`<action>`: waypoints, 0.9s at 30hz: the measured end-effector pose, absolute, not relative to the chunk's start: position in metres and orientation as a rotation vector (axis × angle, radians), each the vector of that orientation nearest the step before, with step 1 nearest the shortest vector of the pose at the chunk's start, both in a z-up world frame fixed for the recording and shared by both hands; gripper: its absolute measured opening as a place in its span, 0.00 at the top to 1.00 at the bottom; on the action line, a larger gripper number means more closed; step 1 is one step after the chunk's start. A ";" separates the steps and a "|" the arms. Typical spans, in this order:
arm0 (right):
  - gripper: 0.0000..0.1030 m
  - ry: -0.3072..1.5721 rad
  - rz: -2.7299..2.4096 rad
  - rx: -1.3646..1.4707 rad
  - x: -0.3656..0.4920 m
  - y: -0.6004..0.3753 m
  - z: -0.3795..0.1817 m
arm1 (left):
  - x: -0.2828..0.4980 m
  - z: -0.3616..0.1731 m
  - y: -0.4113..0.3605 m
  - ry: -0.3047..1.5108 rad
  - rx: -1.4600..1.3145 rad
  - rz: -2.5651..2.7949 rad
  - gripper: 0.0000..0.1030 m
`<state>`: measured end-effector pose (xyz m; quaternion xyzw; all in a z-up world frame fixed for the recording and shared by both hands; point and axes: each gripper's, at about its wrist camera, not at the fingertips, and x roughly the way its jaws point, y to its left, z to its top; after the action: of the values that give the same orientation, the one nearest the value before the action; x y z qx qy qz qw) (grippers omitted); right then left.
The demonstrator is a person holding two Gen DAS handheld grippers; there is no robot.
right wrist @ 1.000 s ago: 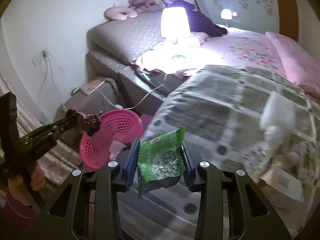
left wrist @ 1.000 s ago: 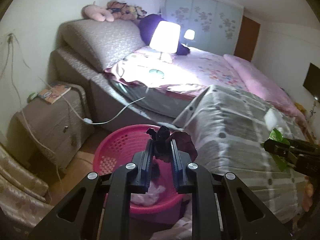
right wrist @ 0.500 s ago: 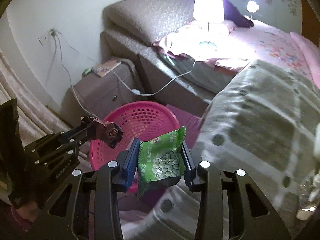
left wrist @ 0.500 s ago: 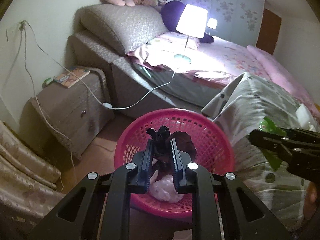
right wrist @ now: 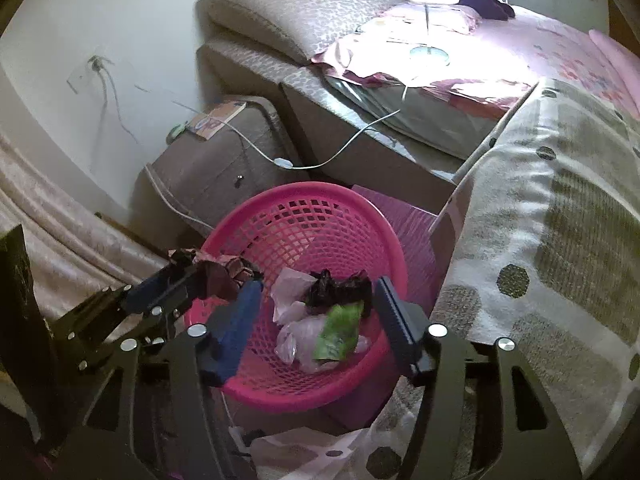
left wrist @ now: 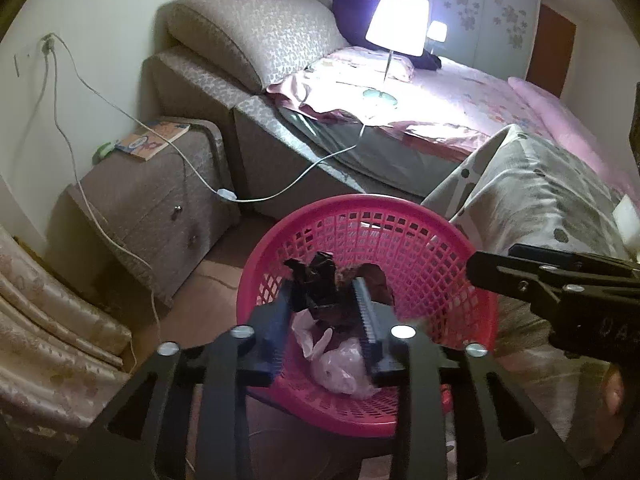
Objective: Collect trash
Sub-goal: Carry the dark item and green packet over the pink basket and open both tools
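A pink mesh basket [left wrist: 472,268] [right wrist: 288,204] stands on the floor beside the bed. My left gripper [left wrist: 325,292] hangs over it with its jaws parted around a dark crumpled wrapper [left wrist: 320,284], which still sits between the pads; it also shows in the right wrist view [right wrist: 216,276]. My right gripper [right wrist: 318,284] is open and empty above the basket. The green snack bag [right wrist: 338,330] lies inside the basket on pale plastic bags [right wrist: 296,336] beside a black wad [right wrist: 336,288].
A brown nightstand [left wrist: 152,192] with a book stands left of the basket. A white cable [left wrist: 280,192] runs from the wall to the lit lamp [left wrist: 396,28] on the bed. A patterned blanket [right wrist: 540,220] hangs over the bed edge on the right. Curtain folds [left wrist: 48,320] are at the left.
Both grippers moved over the basket. My right gripper opened and the green snack bag dropped into the basket. My left gripper's jaws widened around the dark wrapper.
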<state>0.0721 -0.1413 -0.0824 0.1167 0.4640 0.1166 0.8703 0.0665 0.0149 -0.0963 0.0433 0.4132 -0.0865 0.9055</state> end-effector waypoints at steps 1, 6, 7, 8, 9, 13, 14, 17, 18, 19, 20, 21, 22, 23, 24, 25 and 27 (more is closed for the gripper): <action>0.43 0.971 0.243 0.243 0.072 -0.142 -0.083 | 0.067 -0.097 0.016 0.853 0.088 -0.173 0.61; 0.42 0.964 0.227 0.248 0.067 -0.148 -0.080 | 0.066 -0.096 0.020 0.847 0.076 -0.148 0.43; 0.42 0.960 0.224 0.249 0.066 -0.150 -0.079 | 0.067 -0.096 0.020 0.846 0.074 -0.145 0.41; 0.42 0.956 0.220 0.249 0.064 -0.152 -0.078 | 0.067 -0.096 0.021 0.844 0.071 -0.142 0.39; 0.42 0.950 0.215 0.247 0.062 -0.154 -0.076 | 0.066 -0.095 0.021 0.843 0.069 -0.141 0.38; 0.40 0.927 0.192 0.233 0.056 -0.160 -0.070 | 0.065 -0.092 0.020 0.829 0.068 -0.144 0.35; 0.40 0.919 0.184 0.227 0.053 -0.162 -0.069 | 0.064 -0.091 0.020 0.825 0.070 -0.146 0.35; 0.39 0.905 0.163 0.221 0.048 -0.168 -0.067 | 0.062 -0.090 0.016 0.816 0.077 -0.156 0.34; 0.39 0.902 0.157 0.219 0.047 -0.170 -0.067 | 0.061 -0.089 0.014 0.813 0.080 -0.162 0.33; 0.39 0.896 0.147 0.217 0.044 -0.172 -0.066 | 0.060 -0.089 0.012 0.811 0.083 -0.166 0.33; 0.39 0.891 0.136 0.215 0.040 -0.175 -0.065 | 0.058 -0.088 0.010 0.808 0.088 -0.173 0.33; 0.39 0.888 0.128 0.214 0.038 -0.177 -0.064 | 0.057 -0.087 0.007 0.806 0.092 -0.181 0.33; 0.39 0.883 0.117 0.213 0.035 -0.181 -0.063 | 0.055 -0.087 0.005 0.804 0.095 -0.186 0.33; 0.39 0.876 0.108 0.213 0.031 -0.186 -0.061 | 0.053 -0.086 0.002 0.801 0.099 -0.195 0.33; 0.38 0.868 0.099 0.210 0.027 -0.190 -0.059 | 0.051 -0.086 -0.002 0.798 0.106 -0.205 0.32; 0.38 0.860 0.090 0.208 0.023 -0.194 -0.056 | 0.048 -0.085 -0.006 0.796 0.114 -0.215 0.32; 0.35 0.838 0.074 0.204 0.013 -0.203 -0.050 | 0.043 -0.084 -0.014 0.789 0.131 -0.234 0.31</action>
<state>0.0130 -0.2032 -0.0499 0.0990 0.4061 0.0359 0.9077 0.0432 -0.0140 -0.0838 0.0635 0.3830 -0.1136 0.9146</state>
